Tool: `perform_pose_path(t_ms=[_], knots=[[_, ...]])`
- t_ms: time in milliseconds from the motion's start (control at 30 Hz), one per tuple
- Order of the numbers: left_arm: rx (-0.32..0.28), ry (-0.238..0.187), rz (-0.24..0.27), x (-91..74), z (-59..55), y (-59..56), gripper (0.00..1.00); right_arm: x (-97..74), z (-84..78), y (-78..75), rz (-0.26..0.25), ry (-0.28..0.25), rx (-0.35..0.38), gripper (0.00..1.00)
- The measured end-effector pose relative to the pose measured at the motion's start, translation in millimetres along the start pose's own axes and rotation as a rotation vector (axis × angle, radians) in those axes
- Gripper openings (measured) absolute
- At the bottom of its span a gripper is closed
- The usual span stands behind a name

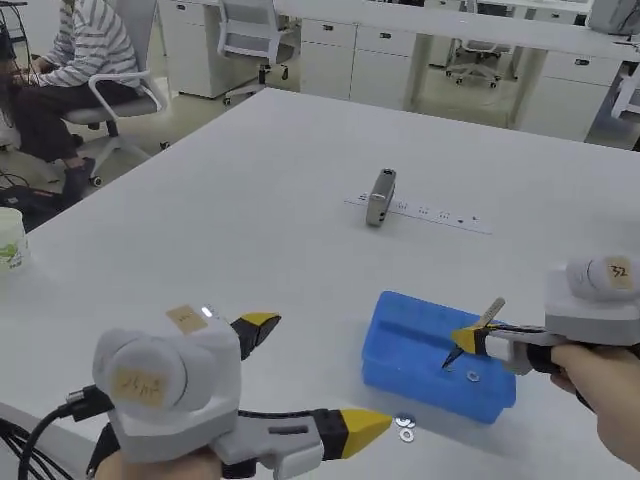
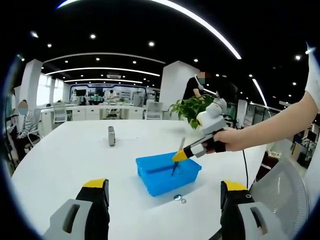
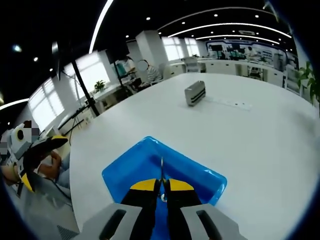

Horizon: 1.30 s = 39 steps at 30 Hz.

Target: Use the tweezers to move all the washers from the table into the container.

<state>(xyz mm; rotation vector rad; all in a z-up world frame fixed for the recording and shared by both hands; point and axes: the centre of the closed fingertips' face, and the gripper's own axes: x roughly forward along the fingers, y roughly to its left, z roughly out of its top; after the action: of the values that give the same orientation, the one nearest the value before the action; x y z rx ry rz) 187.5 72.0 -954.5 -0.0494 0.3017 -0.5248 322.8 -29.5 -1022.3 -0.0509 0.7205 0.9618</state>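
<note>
While its tag (image 1: 619, 271) reads 32, right gripper (image 1: 465, 343) clamps tweezers (image 1: 491, 312), tips inside container (image 1: 410, 325). Left gripper (image 1: 320, 372) jaws wide apart, empty. Two washers (image 1: 405, 428) lie beside container.

A broad stretch of the white surface (image 1: 230, 210) is left bare between the left tool (image 1: 325, 372), its jaws spread wide, and the far edge. The middle is interrupted by a small metal block (image 1: 380, 197) standing at the left end of a flat power strip (image 1: 440, 214). The right side of the blue container (image 1: 400, 340) is taken up by the right tool (image 1: 465, 340) and the tweezers (image 1: 490, 313) clamped in it, tips down inside; its left half is left unblocked. Two washers (image 1: 405, 423) are seen just beside its front wall, near one left jaw tip. A white cup (image 1: 10, 245) is set at the left edge, well apart.
</note>
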Motion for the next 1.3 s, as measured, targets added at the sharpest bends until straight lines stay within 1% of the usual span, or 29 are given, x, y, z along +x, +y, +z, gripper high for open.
perform_pose_path(t_ms=[300,400,433,467,633,733,867,967,1033,1133,1233,1300], knots=[[0.003,0.001,0.004,0.3,-0.4,0.7,0.94,2.9,-3.4,-2.7,-0.013,0.026,-0.052,0.03],[0.001,0.004,0.009,0.2,-0.9,1.7,0.94,3.6,-4.6,-2.5,-0.01,0.031,-0.071,0.03],[0.001,0.004,0.01,0.2,-1.0,2.0,0.94,4.1,-5.9,-1.7,-0.008,0.038,-0.082,0.03],[0.001,0.004,0.011,0.2,-1.0,2.1,0.94,4.2,-5.1,-0.2,-0.006,0.032,-0.097,0.03],[-0.006,0.01,0.009,0.5,-2.2,2.0,0.94,4.5,-6.9,3.5,0.005,0.038,-0.15,0.04],[-0.014,0.003,0.006,0.1,-1.0,1.8,0.94,3.8,-7.9,5.5,0.015,0.03,-0.146,0.04],[-0.014,0.009,0.006,0.2,-2.2,1.8,0.94,2.3,-8.6,6.7,0.018,0.024,-0.15,0.05],[-0.018,0.012,0.003,0.4,-2.8,1.1,0.94,0.7,-10.2,7.2,0.021,0.029,-0.155,0.04],[-0.025,0.013,-0.002,0.6,-2.9,0.5,0.94,-0.4,-11.7,4.7,0.02,0.032,-0.158,0.04],[-0.026,0.016,-0.004,0.8,-3.3,0.3,0.94,-3.0,-12.4,-1.1,0.015,0.02,-0.14,0.04],[-0.025,0.018,-0.007,1.3,-3.6,0.1,0.94,-5.6,-10.2,-3.1,0.016,0.001,-0.111,0.04],[-0.026,0.019,-0.011,1.5,-3.7,-0.7,0.94,-7.1,-9.2,-2.3,0.017,-0.006,-0.108,0.04]])
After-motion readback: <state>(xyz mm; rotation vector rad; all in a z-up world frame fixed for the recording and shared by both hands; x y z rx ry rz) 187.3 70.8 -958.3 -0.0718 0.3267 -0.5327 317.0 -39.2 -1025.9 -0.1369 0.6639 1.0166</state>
